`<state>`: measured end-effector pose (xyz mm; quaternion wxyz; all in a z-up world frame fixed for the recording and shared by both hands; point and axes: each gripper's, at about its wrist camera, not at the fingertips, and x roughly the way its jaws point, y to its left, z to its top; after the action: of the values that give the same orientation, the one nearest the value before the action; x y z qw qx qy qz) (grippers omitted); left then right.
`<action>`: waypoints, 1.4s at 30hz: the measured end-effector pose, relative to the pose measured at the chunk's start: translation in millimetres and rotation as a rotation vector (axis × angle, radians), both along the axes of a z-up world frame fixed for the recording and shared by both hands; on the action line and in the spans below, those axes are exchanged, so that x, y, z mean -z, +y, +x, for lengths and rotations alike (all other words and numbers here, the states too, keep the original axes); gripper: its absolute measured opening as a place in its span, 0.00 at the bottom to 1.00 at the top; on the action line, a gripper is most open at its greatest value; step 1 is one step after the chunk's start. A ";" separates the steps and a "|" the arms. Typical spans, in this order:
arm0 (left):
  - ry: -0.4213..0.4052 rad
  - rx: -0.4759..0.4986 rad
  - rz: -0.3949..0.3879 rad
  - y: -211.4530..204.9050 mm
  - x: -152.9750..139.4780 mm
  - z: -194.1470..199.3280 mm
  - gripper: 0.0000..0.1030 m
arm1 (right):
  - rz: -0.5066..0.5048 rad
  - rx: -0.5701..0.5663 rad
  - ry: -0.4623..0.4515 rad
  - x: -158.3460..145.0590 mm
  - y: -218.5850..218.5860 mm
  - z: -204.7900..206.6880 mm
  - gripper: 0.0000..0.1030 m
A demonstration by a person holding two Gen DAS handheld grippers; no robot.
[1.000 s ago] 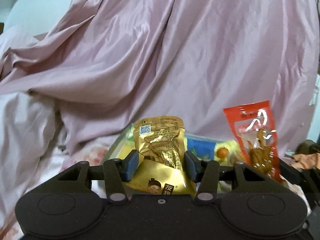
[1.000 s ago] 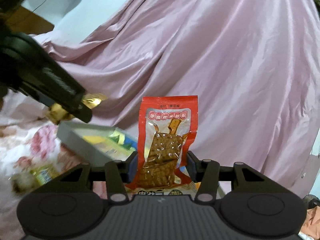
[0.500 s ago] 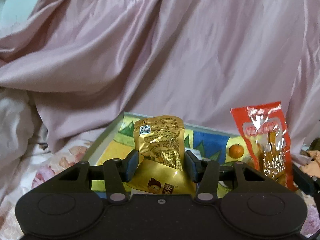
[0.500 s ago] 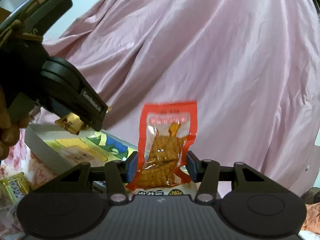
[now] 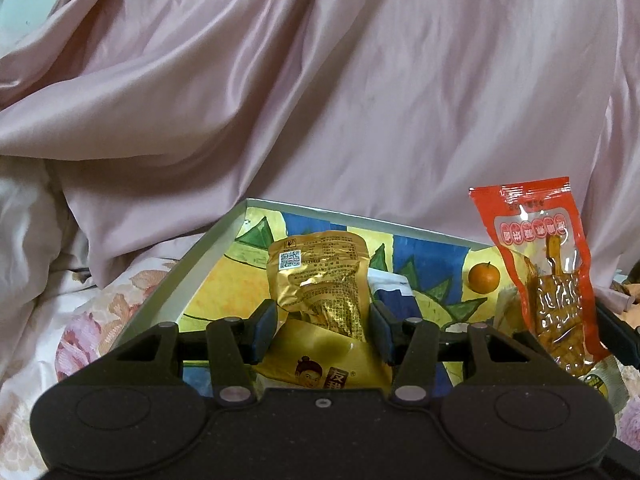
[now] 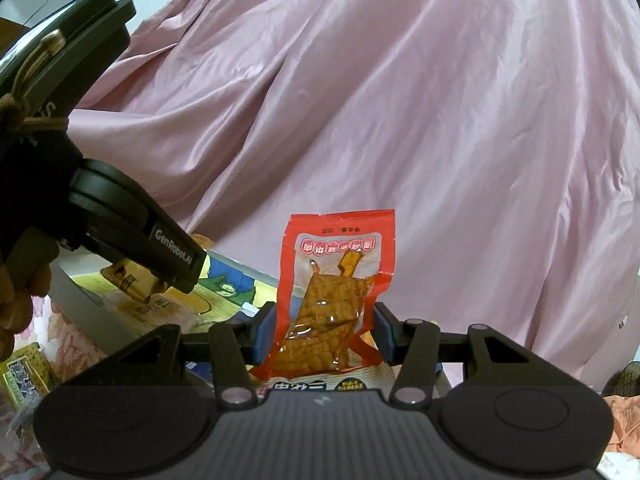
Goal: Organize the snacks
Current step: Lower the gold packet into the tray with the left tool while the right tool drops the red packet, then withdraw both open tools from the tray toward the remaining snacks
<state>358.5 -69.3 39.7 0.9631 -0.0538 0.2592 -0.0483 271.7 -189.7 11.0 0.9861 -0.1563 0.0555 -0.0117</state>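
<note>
Left claw (image 5: 322,330): jaws part-closed, blue pads pressed on either side of a gold snack packet (image 5: 320,280); packet stands upright between them, QR code side facing the camera, lower end folded toward the claw body.
Right claw (image 6: 325,330): jaws part-closed on a red snack packet (image 6: 334,292); packet upright, its clear window showing brown pieces, printed end down at the claw body.
Tray (image 5: 192,272): shallow white-walled box with a painted yellow, blue and green floor; it lies directly beneath and beyond the left claw, tilted slightly. From the right claw it sits ahead and to the left.
Orange (image 5: 484,277): a small round orange shape on the tray floor, ahead and to the right of the left claw; cannot tell whether fruit or print.
Relative position of claws: the red packet appears just right of the left claw; the left claw's body appears upper left of the right claw, over the tray.
Green packet (image 6: 24,376): lies on the floral bedding, low and far left of the right claw, outside the tray.
Backdrop: pink satin sheet (image 5: 320,100) heaped beyond both claws.
</note>
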 end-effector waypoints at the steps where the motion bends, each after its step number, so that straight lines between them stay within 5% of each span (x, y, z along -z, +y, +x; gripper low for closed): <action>1: 0.001 -0.004 0.002 -0.3 0.1 0.0 0.52 | 0.001 0.001 0.001 0.5 0.2 -0.5 0.54; 6: 0.027 -0.025 0.002 1.3 1.5 3.1 0.53 | 0.001 0.007 0.004 0.6 0.1 0.2 0.56; 11: 0.011 -0.049 0.003 5.3 -3.1 -2.3 0.80 | -0.004 0.010 0.016 0.3 0.7 4.3 0.68; 17: -0.036 -0.088 -0.002 15.9 -18.3 -15.4 0.98 | -0.002 0.000 0.003 -1.9 2.9 1.0 0.83; 27: -0.114 -0.155 -0.022 46.3 -42.1 -57.8 0.99 | 0.106 -0.023 -0.024 -22.9 -2.3 -26.4 0.99; 35: -0.149 -0.191 -0.071 75.9 -40.9 -110.0 0.99 | 0.180 -0.024 -0.026 -34.6 -5.8 -63.7 1.00; 42: -0.136 -0.170 -0.040 93.4 -29.4 -154.4 0.99 | 0.199 -0.041 -0.024 -36.2 1.0 -97.2 1.00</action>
<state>204.0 24.0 69.2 0.9778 -0.0915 0.1869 0.0248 174.5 -188.6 47.2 0.9974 -0.0587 0.0412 0.0121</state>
